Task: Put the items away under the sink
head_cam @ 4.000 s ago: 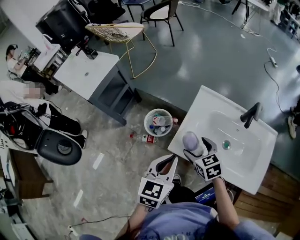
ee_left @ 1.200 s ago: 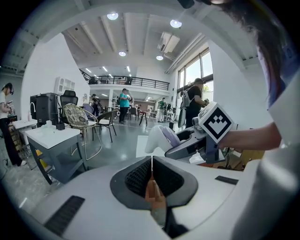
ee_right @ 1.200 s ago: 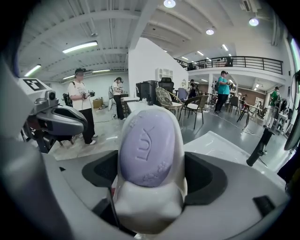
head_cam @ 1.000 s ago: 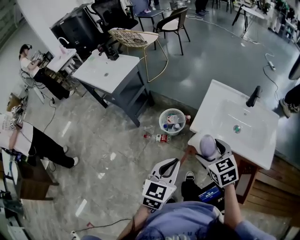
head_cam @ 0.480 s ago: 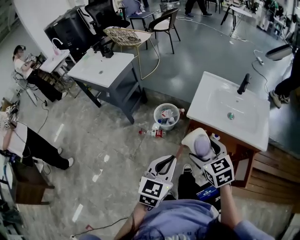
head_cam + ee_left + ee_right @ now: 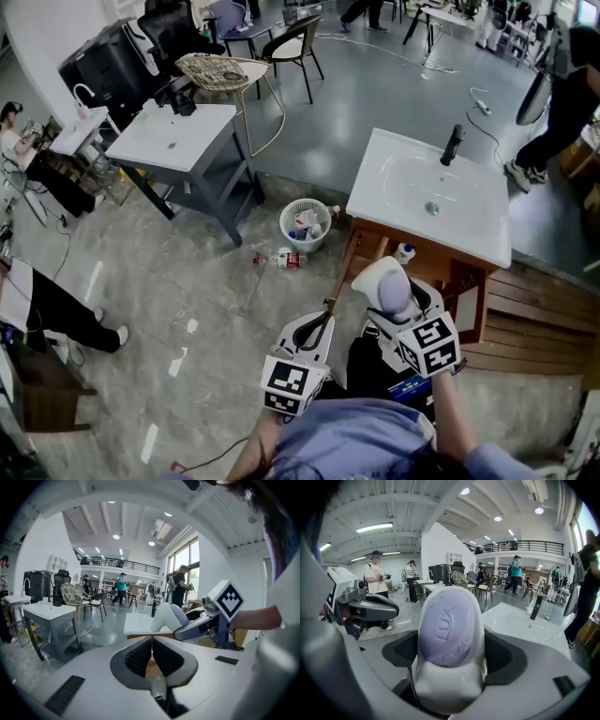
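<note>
The white rectangular ceramic sink (image 6: 375, 202) sits on a brown wooden cabinet (image 6: 375, 232) whose front stands open. On the shelf space beneath, a small white bottle with a blue cap (image 6: 404, 253) is already in place. The right gripper (image 6: 392, 302) hovers just in front of that opening, its jaws clamped on the sides of a white plastic soap bottle with a lilac embossed front (image 6: 445, 630). The bottle fills the gap between the pads. In the head view the bottle (image 6: 384, 286) lies with its long axis along the jaws, its far end aimed up toward the cabinet mouth. The storage space therefore lies straight ahead of the held bottle and lower than the basin rim. The coming move looks like a forward and downward push under the rail. The left gripper (image 6: 317, 326) hangs off to the left, farther from the opening. Its jaws (image 6: 152, 641) are closed together with nothing between them, so the right side is the nearer and the loaded one.
</note>
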A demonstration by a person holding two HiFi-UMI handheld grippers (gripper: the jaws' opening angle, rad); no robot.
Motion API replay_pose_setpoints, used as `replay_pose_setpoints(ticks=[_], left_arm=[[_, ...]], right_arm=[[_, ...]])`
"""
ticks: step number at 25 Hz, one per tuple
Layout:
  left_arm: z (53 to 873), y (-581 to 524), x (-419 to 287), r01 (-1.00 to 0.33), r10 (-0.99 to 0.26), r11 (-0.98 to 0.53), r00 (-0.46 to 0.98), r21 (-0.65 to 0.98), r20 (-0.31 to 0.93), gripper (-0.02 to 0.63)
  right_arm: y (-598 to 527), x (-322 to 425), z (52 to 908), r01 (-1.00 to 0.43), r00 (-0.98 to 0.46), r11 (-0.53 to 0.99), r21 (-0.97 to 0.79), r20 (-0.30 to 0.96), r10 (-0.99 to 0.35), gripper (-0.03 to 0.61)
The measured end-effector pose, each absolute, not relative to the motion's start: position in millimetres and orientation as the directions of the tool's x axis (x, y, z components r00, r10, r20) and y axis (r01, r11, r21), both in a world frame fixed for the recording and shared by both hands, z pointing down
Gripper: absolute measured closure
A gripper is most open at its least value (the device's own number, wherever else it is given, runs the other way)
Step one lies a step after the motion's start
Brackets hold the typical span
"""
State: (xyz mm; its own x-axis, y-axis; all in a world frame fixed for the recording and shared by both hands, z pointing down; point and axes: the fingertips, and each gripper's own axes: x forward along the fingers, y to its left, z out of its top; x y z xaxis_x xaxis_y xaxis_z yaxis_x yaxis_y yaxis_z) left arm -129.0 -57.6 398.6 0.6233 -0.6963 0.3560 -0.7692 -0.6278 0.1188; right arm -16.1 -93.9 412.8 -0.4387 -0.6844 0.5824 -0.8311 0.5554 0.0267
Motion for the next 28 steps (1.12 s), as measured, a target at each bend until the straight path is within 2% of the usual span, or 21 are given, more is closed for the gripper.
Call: replay_pose_setpoints(ticks=[14, 28], left_arm=[[416.6, -37.6, -68.4, -0.687, -0.602, -0.715, 0.699, 0.130, 0.386, 0.595], [467.1, -51.2, 28.4, -0.556, -0.483, -0.828, 0.775, 0.075, 0.407, 0.595]], right_arm=[[-65.9, 50.1, 412.4, -0.899, -0.354, 0.438, 0.011, 0.570, -0.741, 0.160], [-67.5, 173.8, 469.4, -0.946, -0.240, 0.321, 0.035, 0.587, -0.773, 0.160]])
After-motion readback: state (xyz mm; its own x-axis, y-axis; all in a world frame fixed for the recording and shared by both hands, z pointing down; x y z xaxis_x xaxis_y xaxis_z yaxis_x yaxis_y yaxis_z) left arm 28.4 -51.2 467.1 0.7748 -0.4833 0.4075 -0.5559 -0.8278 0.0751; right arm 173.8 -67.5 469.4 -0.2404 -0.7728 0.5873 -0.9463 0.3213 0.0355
